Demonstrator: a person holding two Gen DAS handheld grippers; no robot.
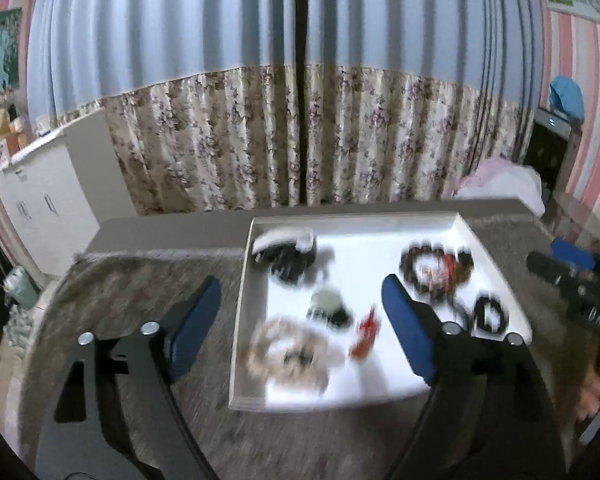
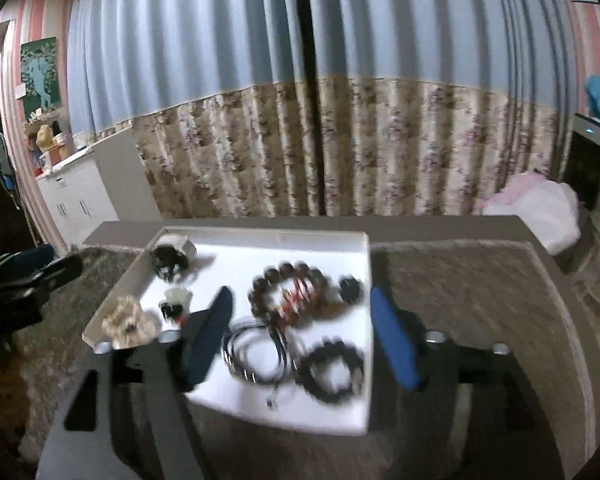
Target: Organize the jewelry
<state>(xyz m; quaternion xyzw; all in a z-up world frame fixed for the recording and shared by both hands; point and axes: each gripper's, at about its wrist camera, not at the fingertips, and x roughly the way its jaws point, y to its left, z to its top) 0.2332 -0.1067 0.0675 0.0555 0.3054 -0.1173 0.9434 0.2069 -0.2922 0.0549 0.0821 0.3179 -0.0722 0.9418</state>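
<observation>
A white tray lies on a fuzzy grey mat and holds jewelry. In it are a dark beaded bracelet with red parts, a black beaded bracelet, a black cord necklace, a cream scrunchie, a small red piece, and black-and-white pieces at the back. My left gripper is open and empty above the tray's front left. My right gripper is open and empty above the tray's front right. Both views are blurred.
The grey mat covers a table with a grey far edge. Floral and blue curtains hang behind. A white cabinet stands at the left, and a pink-white bag at the right.
</observation>
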